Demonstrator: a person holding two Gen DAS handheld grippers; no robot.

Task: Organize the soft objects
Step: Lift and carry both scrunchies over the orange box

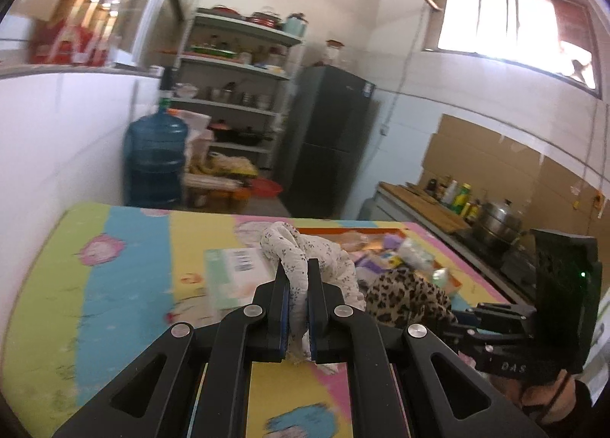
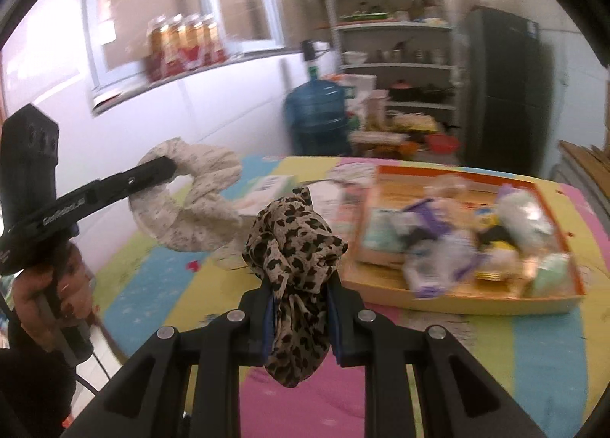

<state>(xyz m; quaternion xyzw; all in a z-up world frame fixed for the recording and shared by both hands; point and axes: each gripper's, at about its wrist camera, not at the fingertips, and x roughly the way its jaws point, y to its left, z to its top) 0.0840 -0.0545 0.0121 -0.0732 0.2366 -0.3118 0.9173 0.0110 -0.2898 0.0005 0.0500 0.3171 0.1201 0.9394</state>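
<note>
My left gripper (image 1: 298, 266) is shut on a white floral scrunchie (image 1: 305, 251) and holds it above the colourful mat. It also shows in the right wrist view (image 2: 194, 194), hanging from the left gripper's fingers (image 2: 152, 171). My right gripper (image 2: 299, 285) is shut on a leopard-print scrunchie (image 2: 295, 247), held above the mat. In the left wrist view that scrunchie (image 1: 404, 297) hangs to the right of the white one. An orange-rimmed tray (image 2: 476, 300) with several soft packets lies on the mat to the right.
The table carries a striped cartoon mat (image 1: 126, 278) and a flat green-white packet (image 1: 232, 274). Behind stand a blue water jug (image 1: 154, 163), a shelf rack (image 1: 236, 95) and a dark fridge (image 1: 328, 140). A counter with a steel pot (image 1: 499, 217) runs along the right.
</note>
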